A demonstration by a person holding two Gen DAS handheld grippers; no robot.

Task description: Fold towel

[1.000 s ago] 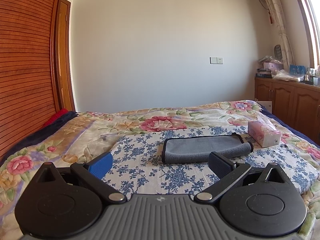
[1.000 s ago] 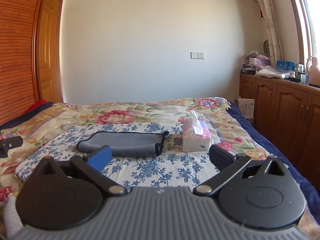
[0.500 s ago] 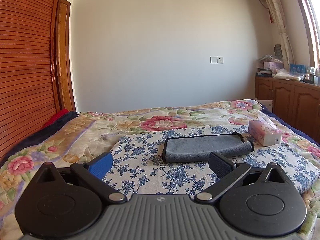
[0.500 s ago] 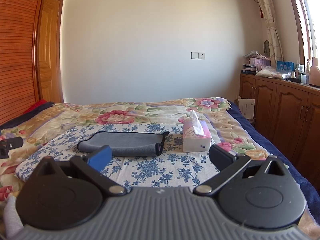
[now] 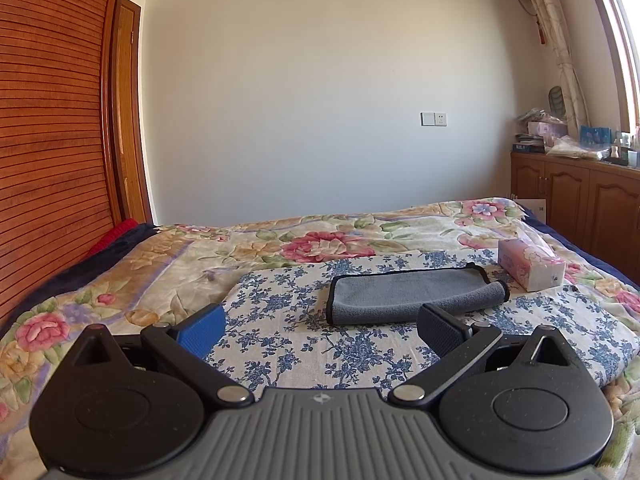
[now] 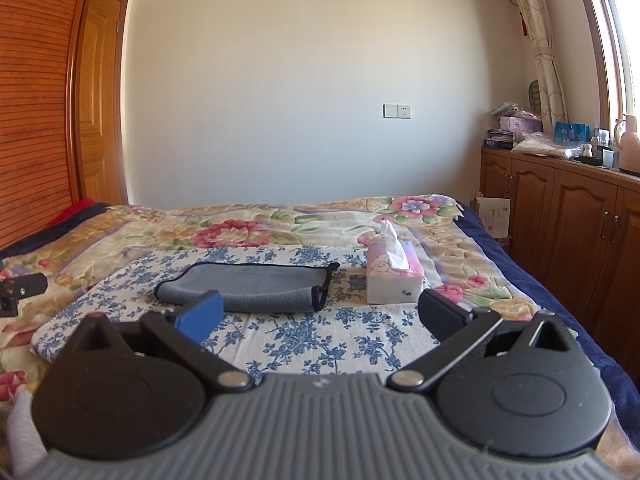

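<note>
A grey towel [image 5: 408, 292] with black trim lies folded on the blue-flowered cloth [image 5: 288, 320] on the bed. It also shows in the right wrist view [image 6: 256, 286]. My left gripper [image 5: 320, 328] is open and empty, held just short of the towel's near edge. My right gripper [image 6: 318, 314] is open and empty, also short of the towel's near edge, toward its right end. The tip of the left gripper shows at the left edge of the right wrist view [image 6: 20, 290].
A pink tissue box [image 5: 530, 264] stands right of the towel, also in the right wrist view [image 6: 394, 276]. The floral bedspread [image 5: 320, 236] covers the bed. Wooden cabinets [image 6: 580, 216] line the right wall, a slatted wardrobe [image 5: 48, 160] the left.
Both grippers stay open. The left view has shifted very slightly; the towel and tissue box have not moved.
</note>
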